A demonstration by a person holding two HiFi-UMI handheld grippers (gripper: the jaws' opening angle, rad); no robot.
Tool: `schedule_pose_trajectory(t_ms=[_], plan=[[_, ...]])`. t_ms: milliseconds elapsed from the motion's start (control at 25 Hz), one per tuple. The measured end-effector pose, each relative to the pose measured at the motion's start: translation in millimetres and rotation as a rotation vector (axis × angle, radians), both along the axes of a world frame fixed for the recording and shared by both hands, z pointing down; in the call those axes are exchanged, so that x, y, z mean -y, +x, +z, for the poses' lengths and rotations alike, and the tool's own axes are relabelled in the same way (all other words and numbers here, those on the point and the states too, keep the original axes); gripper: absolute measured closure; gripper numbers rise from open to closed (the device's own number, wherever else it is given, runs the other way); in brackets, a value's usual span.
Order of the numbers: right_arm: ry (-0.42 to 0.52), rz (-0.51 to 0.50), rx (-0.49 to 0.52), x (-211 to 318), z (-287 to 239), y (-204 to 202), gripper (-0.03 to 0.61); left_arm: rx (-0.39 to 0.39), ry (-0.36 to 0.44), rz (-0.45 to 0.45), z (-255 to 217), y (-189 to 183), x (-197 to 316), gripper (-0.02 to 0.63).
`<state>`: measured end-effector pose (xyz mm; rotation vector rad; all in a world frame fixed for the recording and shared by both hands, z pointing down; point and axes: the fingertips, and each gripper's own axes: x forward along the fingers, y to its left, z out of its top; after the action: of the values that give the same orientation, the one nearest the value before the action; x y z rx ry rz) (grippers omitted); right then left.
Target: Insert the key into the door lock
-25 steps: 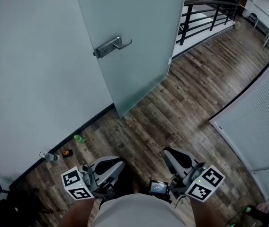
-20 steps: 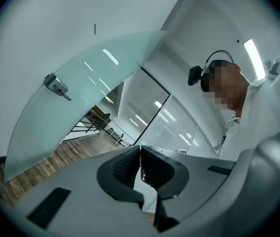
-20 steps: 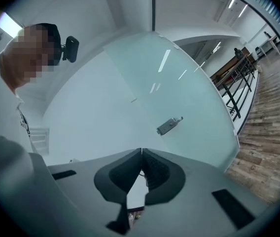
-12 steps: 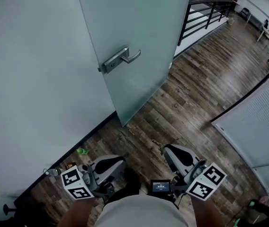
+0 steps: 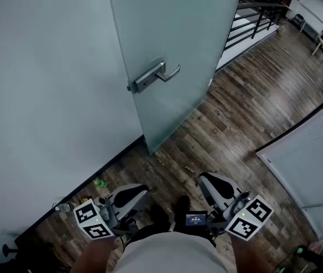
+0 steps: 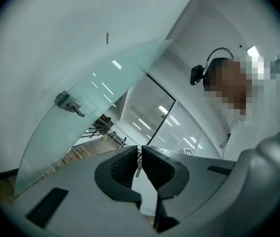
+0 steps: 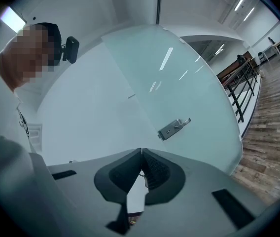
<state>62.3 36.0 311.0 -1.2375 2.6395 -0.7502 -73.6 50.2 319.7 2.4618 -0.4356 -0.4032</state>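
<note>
A frosted glass door (image 5: 167, 27) stands ajar ahead, with a metal lever handle (image 5: 164, 73) and its lock plate (image 5: 141, 84) on the near face. The handle also shows in the left gripper view as a lever handle (image 6: 68, 102) and in the right gripper view as a lever handle (image 7: 174, 128). My left gripper (image 5: 143, 191) is held low, well short of the door, shut on a small metal key (image 6: 138, 168) that stands between its pads. My right gripper (image 5: 202, 180) is beside it, jaw tips touching; a thin metal sliver (image 7: 143, 175) shows behind the tips, too small to identify.
A pale wall (image 5: 36, 95) runs left of the door, with a green scrap (image 5: 99, 182) and a small bottle (image 5: 62, 207) at its foot. A black railing (image 5: 252, 16) lies beyond the door. A blind-covered partition (image 5: 315, 158) stands right. Wood floor (image 5: 235, 112) spreads between.
The door and its handle have drawn closer and sit lower and further right in the head view. Both grippers keep their place low in the frame, jaws unchanged.
</note>
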Motion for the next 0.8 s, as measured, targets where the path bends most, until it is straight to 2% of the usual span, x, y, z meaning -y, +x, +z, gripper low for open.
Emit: schedule_pose_trajectory(t_ms=[400, 800], plan=[[-0.009, -0.109, 0.015, 68, 3, 12, 0.565, 0.036, -0.009, -0.125, 1, 15, 55, 0.594], [-0.019, -0.213, 0.011, 138, 3, 44, 0.565, 0.035, -0.012, -0.213, -2, 58, 118, 0.594]])
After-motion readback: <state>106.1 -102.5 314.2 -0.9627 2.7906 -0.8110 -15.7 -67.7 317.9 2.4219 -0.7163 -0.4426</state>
